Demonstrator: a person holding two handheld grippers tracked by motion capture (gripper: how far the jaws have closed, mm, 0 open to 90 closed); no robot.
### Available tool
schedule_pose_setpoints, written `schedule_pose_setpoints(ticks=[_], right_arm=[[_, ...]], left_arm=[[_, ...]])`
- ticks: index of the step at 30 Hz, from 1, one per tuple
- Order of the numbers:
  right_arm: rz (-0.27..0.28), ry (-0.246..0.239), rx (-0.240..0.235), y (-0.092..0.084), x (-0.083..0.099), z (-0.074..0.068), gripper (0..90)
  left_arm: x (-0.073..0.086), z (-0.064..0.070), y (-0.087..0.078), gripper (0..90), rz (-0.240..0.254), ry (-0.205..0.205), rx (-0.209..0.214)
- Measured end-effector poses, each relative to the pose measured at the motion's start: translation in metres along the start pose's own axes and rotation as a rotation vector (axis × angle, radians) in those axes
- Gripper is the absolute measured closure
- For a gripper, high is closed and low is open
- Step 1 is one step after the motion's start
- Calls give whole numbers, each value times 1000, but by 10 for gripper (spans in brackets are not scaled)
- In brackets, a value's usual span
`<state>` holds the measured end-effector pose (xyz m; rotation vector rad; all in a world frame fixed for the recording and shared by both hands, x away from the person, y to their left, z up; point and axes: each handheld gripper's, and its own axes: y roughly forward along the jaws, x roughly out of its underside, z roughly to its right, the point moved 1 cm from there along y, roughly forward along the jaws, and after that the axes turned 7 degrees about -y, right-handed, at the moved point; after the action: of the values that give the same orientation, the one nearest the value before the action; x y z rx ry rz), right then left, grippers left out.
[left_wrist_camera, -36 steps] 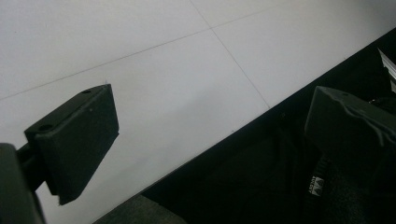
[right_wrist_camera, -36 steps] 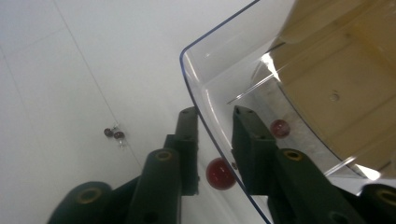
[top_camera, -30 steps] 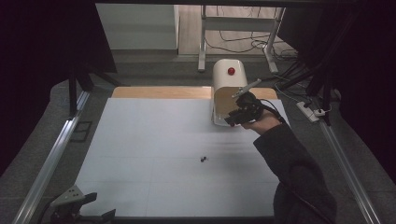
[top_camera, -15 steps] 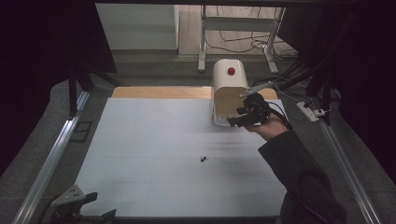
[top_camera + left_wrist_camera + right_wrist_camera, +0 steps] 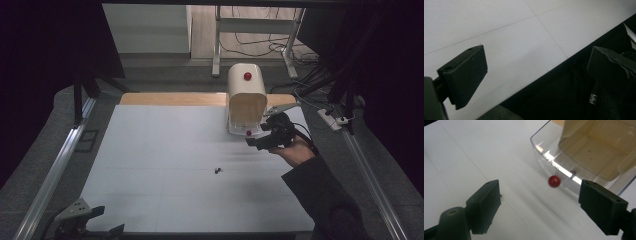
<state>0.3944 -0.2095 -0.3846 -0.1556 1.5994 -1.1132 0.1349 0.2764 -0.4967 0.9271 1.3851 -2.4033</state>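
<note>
step: i pull my right gripper (image 5: 256, 142) off the bread box (image 5: 246, 97), jaws just opened wide, nothing between them | red knob (image 5: 554, 181) on clear lid (image 5: 549, 160) at my 12 o'clock | left gripper (image 5: 82, 220) open at table (image 5: 165, 150) edge, 7 o'clock | tip: back out straight, clear of the knob

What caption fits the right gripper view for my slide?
Open right gripper, nothing between its jaws, facing a red knob on a clear tray.

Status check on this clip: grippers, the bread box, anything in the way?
Right gripper open, fingers just spread, nothing between them, beside the bread box. Left gripper open at the table's near edge. Small dark speck on the table, clear of both.
</note>
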Motion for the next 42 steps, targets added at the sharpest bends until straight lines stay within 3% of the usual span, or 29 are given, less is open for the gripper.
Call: schedule_pose_setpoints(ticks=[12, 26, 35, 42], right_arm=[[31, 14, 19, -5, 30, -21, 55], [31, 62, 12, -7, 57, -39, 9], [60, 59, 40, -11, 74, -53, 0], [49, 72, 43, -13, 92, -61, 0]], left_arm=[[0, 0, 0, 29, 4, 9, 10], [0, 1, 0, 29, 4, 9, 9], [0, 1, 0, 29, 5, 11, 10], [0, 1, 0, 28, 4, 15, 9]])
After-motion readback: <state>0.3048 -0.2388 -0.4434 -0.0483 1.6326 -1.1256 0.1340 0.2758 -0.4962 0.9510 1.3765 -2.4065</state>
